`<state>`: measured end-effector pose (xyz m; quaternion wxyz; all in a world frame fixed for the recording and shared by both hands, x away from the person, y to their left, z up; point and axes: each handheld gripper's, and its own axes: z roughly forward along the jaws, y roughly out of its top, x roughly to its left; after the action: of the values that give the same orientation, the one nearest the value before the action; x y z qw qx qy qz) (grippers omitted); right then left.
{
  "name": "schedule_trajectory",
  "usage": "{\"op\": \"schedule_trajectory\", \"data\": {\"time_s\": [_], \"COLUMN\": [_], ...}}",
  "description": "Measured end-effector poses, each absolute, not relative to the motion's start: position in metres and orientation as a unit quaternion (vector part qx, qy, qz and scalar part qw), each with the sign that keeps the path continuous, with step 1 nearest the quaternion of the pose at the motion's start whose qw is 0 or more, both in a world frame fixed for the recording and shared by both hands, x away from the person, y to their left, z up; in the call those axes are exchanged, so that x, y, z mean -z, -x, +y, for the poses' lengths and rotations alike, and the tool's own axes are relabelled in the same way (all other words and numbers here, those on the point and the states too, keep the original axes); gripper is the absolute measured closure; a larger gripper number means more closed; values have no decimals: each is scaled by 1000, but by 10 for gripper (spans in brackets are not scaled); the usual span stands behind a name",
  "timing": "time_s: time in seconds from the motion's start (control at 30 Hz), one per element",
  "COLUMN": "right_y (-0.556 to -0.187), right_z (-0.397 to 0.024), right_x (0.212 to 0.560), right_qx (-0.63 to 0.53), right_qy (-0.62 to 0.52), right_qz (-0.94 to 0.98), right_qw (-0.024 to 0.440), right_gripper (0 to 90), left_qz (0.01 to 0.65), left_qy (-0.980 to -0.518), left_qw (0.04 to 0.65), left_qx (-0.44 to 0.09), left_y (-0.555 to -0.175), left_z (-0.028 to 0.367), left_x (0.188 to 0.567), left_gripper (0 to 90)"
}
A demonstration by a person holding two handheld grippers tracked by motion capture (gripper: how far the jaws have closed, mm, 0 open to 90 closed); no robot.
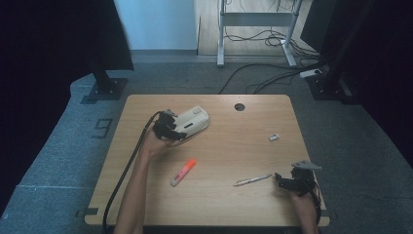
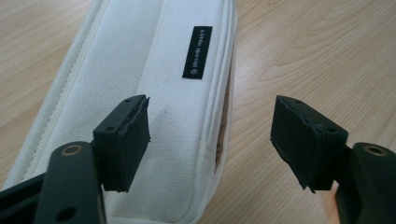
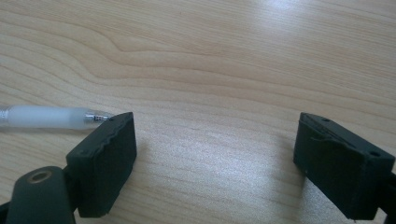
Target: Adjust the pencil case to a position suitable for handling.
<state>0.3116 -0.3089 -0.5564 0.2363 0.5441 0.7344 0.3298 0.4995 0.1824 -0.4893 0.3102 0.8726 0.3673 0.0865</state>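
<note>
pouch behind highlighter, pen right, all on table

pencil case | white fabric, black label on top, seam piping along edges | lies flat on the counter, toward its far left part | side opening slightly agape, brown lining showing

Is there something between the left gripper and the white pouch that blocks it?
Nothing visible does. The left gripper is already at the end of the white pouch: one jaw is over the fabric, the other over the bare table beside it. The jaws are apart and do not press on the pouch.
</note>
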Motion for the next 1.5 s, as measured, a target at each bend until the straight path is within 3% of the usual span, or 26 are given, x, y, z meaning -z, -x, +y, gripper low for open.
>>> {"op": "schedule_trajectory", "data": {"time_s": [0.17, 0.5, 0.83, 1.17, 1.5], "right_y": [-312, -312, -312, -311, -311], "right_z": [-309, -309, -309, -308, -308], "right_x": [556, 556, 556, 556, 556], "right_qx": [-330, -330, -330, -329, -329], "right_qy": [-544, -544, -544, -545, -545], "right_qz": [735, 735, 735, 734, 734], "right_qw": [236, 236, 236, 236, 236], "right_gripper": [126, 126, 126, 127, 127], "left_qz": [374, 345, 349, 365, 375], "left_qy": [-875, -884, -871, -868, -857], "left_qw": [295, 288, 322, 323, 338], "left_qx": [-82, -129, -125, -97, -102], "left_y": [-504, -492, -475, -465, -438], "left_z": [186, 187, 195, 199, 204], "left_x": [500, 512, 518, 516, 518], "left_gripper": [334, 448, 548, 583, 600]}}
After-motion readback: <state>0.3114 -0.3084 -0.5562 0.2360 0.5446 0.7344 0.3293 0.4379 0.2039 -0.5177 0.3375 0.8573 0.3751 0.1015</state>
